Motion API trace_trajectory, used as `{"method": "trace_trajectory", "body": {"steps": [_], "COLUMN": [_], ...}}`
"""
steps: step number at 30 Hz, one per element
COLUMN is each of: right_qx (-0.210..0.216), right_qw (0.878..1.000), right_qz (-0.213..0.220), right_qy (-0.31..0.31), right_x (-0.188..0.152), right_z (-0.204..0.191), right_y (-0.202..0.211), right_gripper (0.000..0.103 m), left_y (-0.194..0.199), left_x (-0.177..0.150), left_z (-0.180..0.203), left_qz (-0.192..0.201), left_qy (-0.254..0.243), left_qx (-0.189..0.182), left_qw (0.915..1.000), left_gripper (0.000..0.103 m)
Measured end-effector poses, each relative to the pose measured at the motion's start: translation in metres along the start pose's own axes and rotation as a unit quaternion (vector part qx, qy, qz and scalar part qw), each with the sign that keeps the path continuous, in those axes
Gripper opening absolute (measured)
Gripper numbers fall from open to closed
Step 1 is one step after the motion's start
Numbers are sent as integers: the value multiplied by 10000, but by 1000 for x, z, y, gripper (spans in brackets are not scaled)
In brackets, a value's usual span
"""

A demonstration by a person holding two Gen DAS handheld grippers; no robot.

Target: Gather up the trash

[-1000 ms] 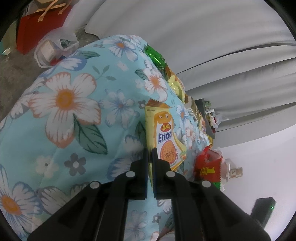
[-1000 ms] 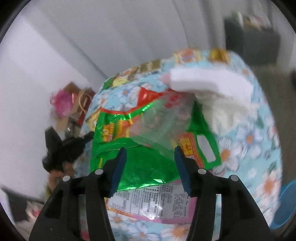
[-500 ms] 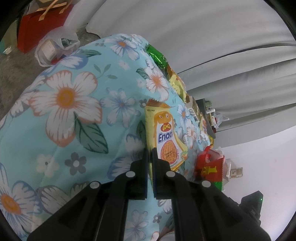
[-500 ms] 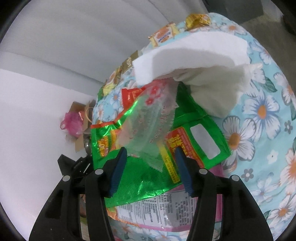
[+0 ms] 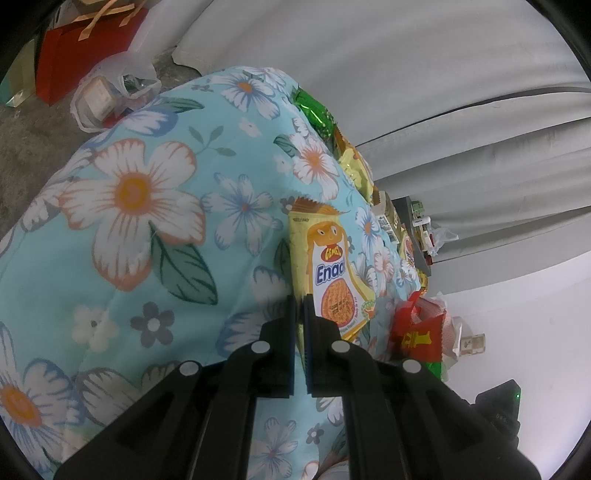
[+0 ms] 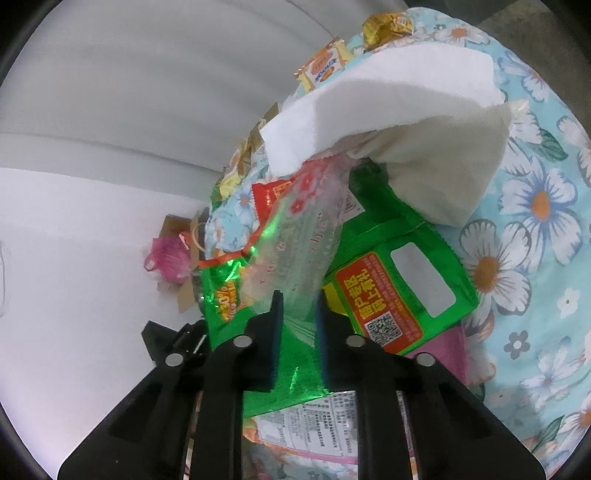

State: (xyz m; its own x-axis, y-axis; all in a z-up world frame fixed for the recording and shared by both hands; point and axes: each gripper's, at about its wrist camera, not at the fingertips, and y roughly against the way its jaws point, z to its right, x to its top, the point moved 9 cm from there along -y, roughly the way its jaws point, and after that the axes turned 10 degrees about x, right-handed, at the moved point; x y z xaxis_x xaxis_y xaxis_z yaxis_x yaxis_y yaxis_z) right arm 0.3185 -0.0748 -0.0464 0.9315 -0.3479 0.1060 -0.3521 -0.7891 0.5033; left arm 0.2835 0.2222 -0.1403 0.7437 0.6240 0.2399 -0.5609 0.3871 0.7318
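Note:
In the left wrist view my left gripper (image 5: 299,302) is shut on the near edge of a yellow snack wrapper (image 5: 328,273), which lies on the blue floral cloth (image 5: 129,203). In the right wrist view the jaws of my right gripper (image 6: 299,306) are closing. A clear plastic wrapper with red flowers (image 6: 306,236) fills the narrow gap, and both pads touch it. It rests on a green foil bag (image 6: 399,280), and a crumpled white tissue (image 6: 388,92) lies just behind it.
More wrappers line the cloth's far edge: a green foil one (image 5: 312,107), a red one (image 5: 421,332), an orange one (image 6: 325,62) and a gold one (image 6: 384,24). A red gift bag (image 5: 81,48) and a plastic bag (image 5: 107,92) stand on the floor. White curtains hang behind.
The right gripper rolled and sank toward the pile, and its jaws went from wide apart to a narrow gap around the clear wrapper. The left gripper and its yellow wrapper did not move.

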Motion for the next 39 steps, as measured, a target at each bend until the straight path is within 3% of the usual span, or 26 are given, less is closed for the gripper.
{"method": "trace_trajectory", "body": {"steps": [9, 24, 33, 39], "right_qx": [504, 1128, 1381, 1472], "right_qw": [9984, 9917, 9855, 9794], "right_qz": [-5, -81, 421, 1057], "right_qy": [240, 603, 896, 890], "right_x": [-10, -43, -70, -90], "right_z": [-26, -58, -71, -54], "right_y": [16, 42, 91, 154], "right_gripper": [0, 0, 0, 0], "left_y": [24, 104, 160, 170], "left_x": [3, -1, -33, -84], "left_z": [3, 31, 96, 164], "left_qz": [259, 1067, 1502, 1339], "left_qy": [-59, -618, -1522, -2358], "left_qx": [-102, -210, -601, -986], "left_qw": [9996, 9921, 9750, 9575], "left_gripper": [2, 2, 2, 2]}}
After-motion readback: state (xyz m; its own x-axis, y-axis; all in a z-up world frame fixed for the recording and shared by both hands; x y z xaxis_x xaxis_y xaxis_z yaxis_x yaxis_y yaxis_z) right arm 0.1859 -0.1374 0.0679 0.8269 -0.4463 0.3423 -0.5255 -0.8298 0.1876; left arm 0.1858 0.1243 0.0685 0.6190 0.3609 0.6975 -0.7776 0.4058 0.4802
